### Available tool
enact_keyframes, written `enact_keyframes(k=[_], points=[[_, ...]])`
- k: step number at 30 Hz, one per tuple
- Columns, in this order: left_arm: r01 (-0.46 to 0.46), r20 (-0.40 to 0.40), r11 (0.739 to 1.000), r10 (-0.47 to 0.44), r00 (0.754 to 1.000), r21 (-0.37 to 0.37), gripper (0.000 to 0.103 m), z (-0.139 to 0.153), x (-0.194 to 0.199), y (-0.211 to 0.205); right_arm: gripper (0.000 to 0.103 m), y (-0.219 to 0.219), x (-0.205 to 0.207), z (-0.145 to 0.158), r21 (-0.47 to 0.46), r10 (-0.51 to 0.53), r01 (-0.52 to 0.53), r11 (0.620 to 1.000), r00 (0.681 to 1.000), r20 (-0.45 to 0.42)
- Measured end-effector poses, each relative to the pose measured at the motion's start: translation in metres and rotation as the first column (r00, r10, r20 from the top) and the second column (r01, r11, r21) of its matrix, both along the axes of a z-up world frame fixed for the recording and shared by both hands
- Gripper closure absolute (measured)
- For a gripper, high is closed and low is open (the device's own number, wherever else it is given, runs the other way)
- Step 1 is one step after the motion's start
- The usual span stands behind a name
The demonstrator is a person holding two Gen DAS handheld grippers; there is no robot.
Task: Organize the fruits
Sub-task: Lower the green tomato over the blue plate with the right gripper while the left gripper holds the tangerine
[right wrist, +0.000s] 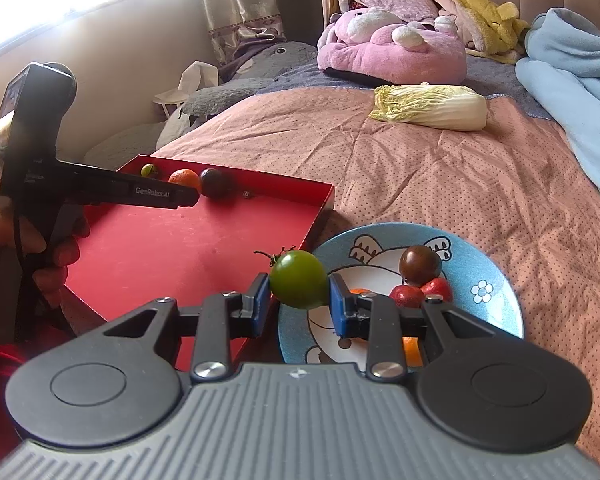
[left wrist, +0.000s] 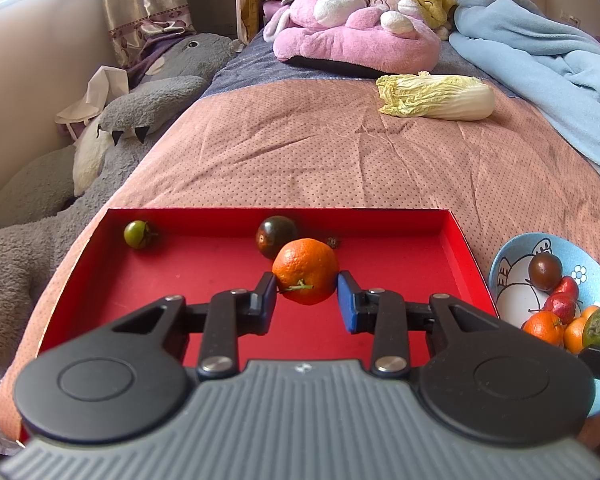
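Note:
My left gripper (left wrist: 307, 288) is shut on an orange mandarin (left wrist: 306, 268), held low over the far part of the red tray (left wrist: 380, 280). A small green tomato (left wrist: 139, 234) and a dark tomato (left wrist: 276, 236) lie along the tray's far wall. My right gripper (right wrist: 298, 292) is shut on a larger green tomato (right wrist: 298, 278), above the gap between the tray's right edge (right wrist: 320, 216) and the blue cartoon bowl (right wrist: 480, 264). In the bowl lie a dark tomato (right wrist: 420, 265), red strawberries (right wrist: 406, 295) and mandarins (left wrist: 544, 326). A hand (right wrist: 56, 256) holds the left gripper's handle.
Tray and bowl rest on a pink dotted bedspread (left wrist: 300, 152). A napa cabbage (left wrist: 436, 96) lies farther back. A pink plush (left wrist: 356, 28) sits beyond it, a blue blanket (left wrist: 540, 52) at the right, and a grey plush (left wrist: 140, 112) along the bed's left side.

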State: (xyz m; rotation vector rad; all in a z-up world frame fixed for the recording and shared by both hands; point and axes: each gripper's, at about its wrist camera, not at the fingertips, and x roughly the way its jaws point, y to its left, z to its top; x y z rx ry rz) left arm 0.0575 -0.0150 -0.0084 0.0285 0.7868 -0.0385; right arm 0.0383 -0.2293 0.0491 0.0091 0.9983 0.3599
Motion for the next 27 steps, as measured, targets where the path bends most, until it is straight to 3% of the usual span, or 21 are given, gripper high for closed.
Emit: enact_keyframes(k=[27], points=[[0.000,-0.001,1.000,0.000,1.000,0.002,0.067,-0.001,0.000,-0.001,0.067,-0.034,0.000,-0.005,-0.035,-0.069,0.069,0.997,0.998,-0.004]])
